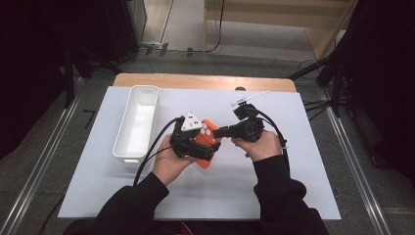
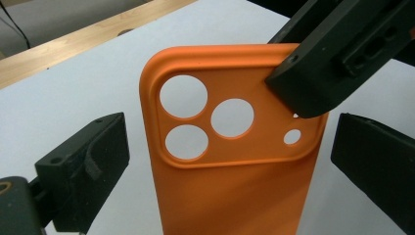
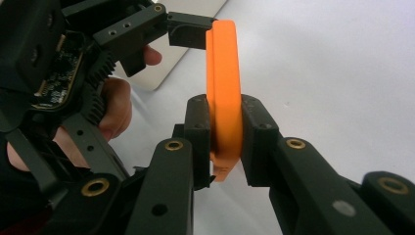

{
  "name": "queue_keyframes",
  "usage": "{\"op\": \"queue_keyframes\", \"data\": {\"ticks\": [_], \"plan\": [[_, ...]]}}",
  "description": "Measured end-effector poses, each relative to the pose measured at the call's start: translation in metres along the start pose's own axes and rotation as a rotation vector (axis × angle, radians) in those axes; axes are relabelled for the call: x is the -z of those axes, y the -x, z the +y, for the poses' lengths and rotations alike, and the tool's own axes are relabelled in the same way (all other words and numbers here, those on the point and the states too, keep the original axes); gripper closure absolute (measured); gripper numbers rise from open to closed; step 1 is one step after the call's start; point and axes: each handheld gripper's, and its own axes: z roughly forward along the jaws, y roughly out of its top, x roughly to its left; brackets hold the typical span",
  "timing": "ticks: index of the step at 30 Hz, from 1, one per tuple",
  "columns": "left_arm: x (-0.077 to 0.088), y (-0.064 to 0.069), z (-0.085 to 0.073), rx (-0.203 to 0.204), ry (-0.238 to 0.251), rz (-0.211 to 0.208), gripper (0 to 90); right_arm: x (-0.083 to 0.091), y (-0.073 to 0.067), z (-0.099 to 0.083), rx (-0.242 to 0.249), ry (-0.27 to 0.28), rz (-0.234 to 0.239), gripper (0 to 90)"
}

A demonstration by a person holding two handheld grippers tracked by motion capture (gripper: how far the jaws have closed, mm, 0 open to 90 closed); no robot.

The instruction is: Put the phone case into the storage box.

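Handover step: right gripper (image 3: 225, 142) clamps the orange phone case (image 3: 224, 88); left gripper (image 2: 230, 161) straddles it, jaws spread. Next: left closes from nine o'clock.

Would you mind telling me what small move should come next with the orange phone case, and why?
Probably close the left tongs on the orange phone case: their pads stand open either side of it, apart from its edges, while the right tongs already clamp its corner, so the case hangs from one grip.

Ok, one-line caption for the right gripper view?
Right hand-held gripper clamps the edge of an orange phone case, while the left hand-held gripper flanks it, open.
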Motion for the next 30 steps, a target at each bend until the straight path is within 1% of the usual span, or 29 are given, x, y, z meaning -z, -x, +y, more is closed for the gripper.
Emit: {"op": "queue_keyframes", "data": {"ticks": [4, 6, 10, 11, 13, 14, 16, 22, 25, 27, 30], "plan": [[-0.0022, 0.0019, -0.0008, -0.004, 0.000, 0.008, 0.9, -0.0004, -0.0004, -0.0001, -0.002, 0.001, 0.000, 74.5], [-0.0030, 0.0024, -0.0017, -0.004, 0.004, 0.012, 2.4, -0.0007, -0.0008, -0.0001, -0.006, -0.001, 0.003, 74.5], [-0.0050, 0.0013, -0.0038, 0.008, 0.006, 0.018, 4.9, -0.0009, -0.0012, -0.0002, -0.009, -0.008, 0.007, 74.5], [-0.0053, 0.0009, -0.0045, 0.018, 0.011, 0.018, 5.8, -0.0009, -0.0013, -0.0002, -0.011, -0.009, 0.008, 74.5], [-0.0054, 0.0002, -0.0050, 0.018, 0.006, 0.015, 6.6, -0.0010, -0.0013, -0.0001, -0.015, -0.006, 0.008, 74.5], [-0.0054, 0.0006, -0.0053, 0.021, 0.012, 0.007, 8.2, -0.0010, -0.0011, -0.0002, -0.019, -0.005, 0.010, 74.5], [-0.0051, 0.0020, -0.0056, 0.015, 0.015, 0.006, 13.4, -0.0013, -0.0003, -0.0002, -0.019, -0.002, 0.009, 74.5], [-0.0062, 0.0026, -0.0057, 0.014, 0.005, 0.010, 14.5, -0.0022, 0.0011, -0.0007, -0.033, -0.009, 0.012, 74.5], [-0.0053, 0.0031, -0.0052, 0.013, 0.008, 0.014, 15.2, -0.0023, 0.0010, -0.0008, -0.032, -0.007, 0.012, 74.5], [-0.0041, 0.0028, -0.0046, 0.003, 0.005, 0.015, 15.4, -0.0018, 0.0012, -0.0008, -0.029, -0.002, 0.015, 74.4], [-0.0032, 0.0031, -0.0036, 0.006, 0.001, 0.013, 15.7, -0.0011, 0.0008, -0.0008, -0.030, 0.002, 0.019, 74.5]]}}
